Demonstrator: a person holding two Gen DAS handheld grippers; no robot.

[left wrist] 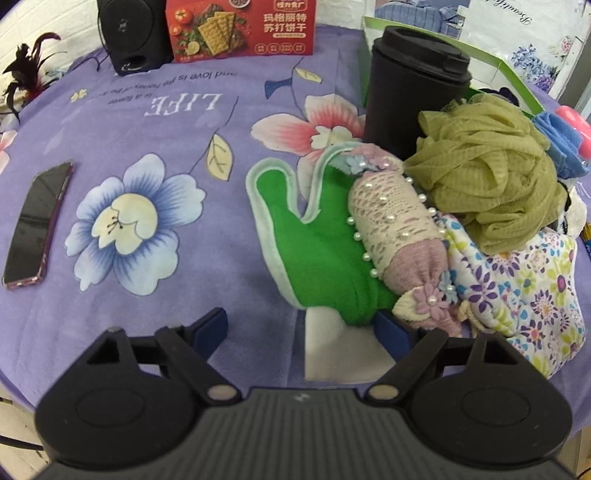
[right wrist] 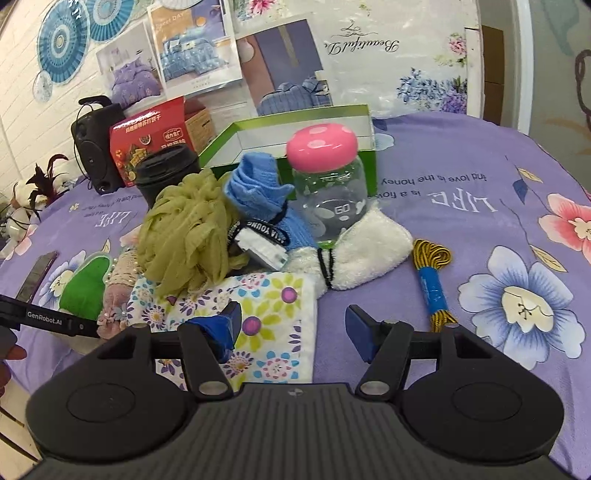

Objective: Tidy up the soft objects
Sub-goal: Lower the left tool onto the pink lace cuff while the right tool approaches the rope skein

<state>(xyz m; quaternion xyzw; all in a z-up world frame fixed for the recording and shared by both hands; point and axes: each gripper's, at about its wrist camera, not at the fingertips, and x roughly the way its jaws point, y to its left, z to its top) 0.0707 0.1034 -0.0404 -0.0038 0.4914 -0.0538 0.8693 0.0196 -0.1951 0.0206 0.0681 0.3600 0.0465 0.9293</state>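
A heap of soft things lies on the purple flowered tablecloth (left wrist: pixel 221 122). In the left wrist view I see a green mitt (left wrist: pixel 314 243), a lace roll with pearls (left wrist: pixel 391 236), an olive bath pouf (left wrist: pixel 487 173) and a floral cloth (left wrist: pixel 517 288). My left gripper (left wrist: pixel 303 328) is open wide just before the mitt's white cuff (left wrist: pixel 332 354), its right finger beside the roll's end. My right gripper (right wrist: pixel 293 326) is open over the near edge of the floral cloth (right wrist: pixel 273 306). Its left finger hangs above the cloth and its right one above bare tablecloth. Neither holds anything.
A clear jar with a pink lid (right wrist: pixel 328 184) stands on a white fluffy cloth (right wrist: pixel 369 254), beside blue knitwear (right wrist: pixel 255 188). A green box (right wrist: pixel 295 129) is open behind. A yellow-black cord (right wrist: pixel 432 273) lies right. A black cup (left wrist: pixel 413 92), phone (left wrist: pixel 37 225), speaker (left wrist: pixel 129 33) and red cracker box (left wrist: pixel 240 27) are around.
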